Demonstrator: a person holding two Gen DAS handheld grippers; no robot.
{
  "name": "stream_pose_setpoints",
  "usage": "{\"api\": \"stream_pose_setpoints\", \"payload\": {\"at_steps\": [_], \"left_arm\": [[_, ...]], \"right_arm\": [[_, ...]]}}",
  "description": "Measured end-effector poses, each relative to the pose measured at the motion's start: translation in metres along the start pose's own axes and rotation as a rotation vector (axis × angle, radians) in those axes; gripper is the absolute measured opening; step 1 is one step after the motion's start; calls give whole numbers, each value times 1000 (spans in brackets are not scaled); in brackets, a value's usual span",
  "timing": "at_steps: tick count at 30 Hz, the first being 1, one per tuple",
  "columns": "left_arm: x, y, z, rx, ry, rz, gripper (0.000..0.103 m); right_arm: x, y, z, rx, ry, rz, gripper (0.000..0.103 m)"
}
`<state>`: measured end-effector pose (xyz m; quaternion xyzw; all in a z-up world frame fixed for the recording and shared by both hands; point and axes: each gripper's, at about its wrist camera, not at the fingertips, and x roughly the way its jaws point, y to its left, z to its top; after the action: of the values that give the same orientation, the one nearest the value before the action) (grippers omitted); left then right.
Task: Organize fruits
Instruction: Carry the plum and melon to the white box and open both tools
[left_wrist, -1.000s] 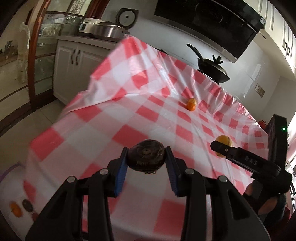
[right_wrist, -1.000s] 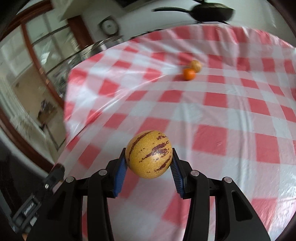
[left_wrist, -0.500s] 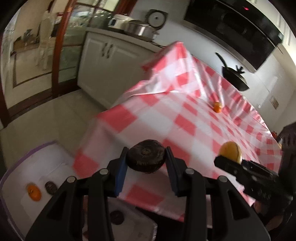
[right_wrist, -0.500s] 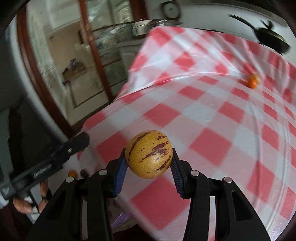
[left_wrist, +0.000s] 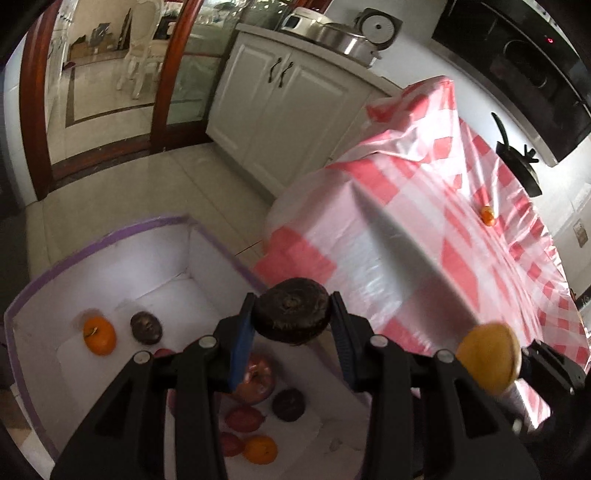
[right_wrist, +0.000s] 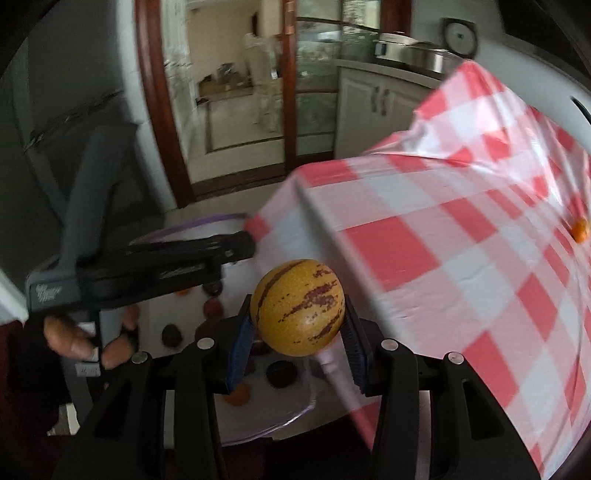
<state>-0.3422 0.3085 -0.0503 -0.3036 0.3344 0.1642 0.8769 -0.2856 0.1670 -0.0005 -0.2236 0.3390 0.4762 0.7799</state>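
My left gripper (left_wrist: 291, 334) is shut on a dark brown round fruit (left_wrist: 291, 314) and holds it above a white box with a purple rim (left_wrist: 110, 236) on the floor. The box holds several fruits: an orange (left_wrist: 99, 335), a dark fruit (left_wrist: 146, 327), a red apple (left_wrist: 256, 376). My right gripper (right_wrist: 298, 334) is shut on a yellow melon with purple stripes (right_wrist: 298, 306), held over the table's edge beside the box. The melon also shows in the left wrist view (left_wrist: 489, 356). An orange (left_wrist: 488, 215) remains on the checked table.
The table with the red-and-white checked cloth (left_wrist: 424, 229) drops off next to the box. A black pan (left_wrist: 517, 162) stands at the table's far end. White cabinets (left_wrist: 291, 96) and a glass door (right_wrist: 229, 96) lie behind. The left gripper body (right_wrist: 147, 266) crosses the right wrist view.
Both grippers have swung left, off the table top and down towards the floor box, each still holding its fruit. The box with its fruits has come into full view.
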Motion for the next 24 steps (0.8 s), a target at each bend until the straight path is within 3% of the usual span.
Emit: {"api": "stream_pose_setpoints", "payload": {"at_steps": [8, 24], "left_arm": [[11, 25, -13, -39, 45, 74, 40], [40, 71, -40, -175, 155, 223, 40]], "right_arm": [[29, 44, -14, -177, 76, 62, 45], [102, 56, -52, -239, 291, 75, 45]]}}
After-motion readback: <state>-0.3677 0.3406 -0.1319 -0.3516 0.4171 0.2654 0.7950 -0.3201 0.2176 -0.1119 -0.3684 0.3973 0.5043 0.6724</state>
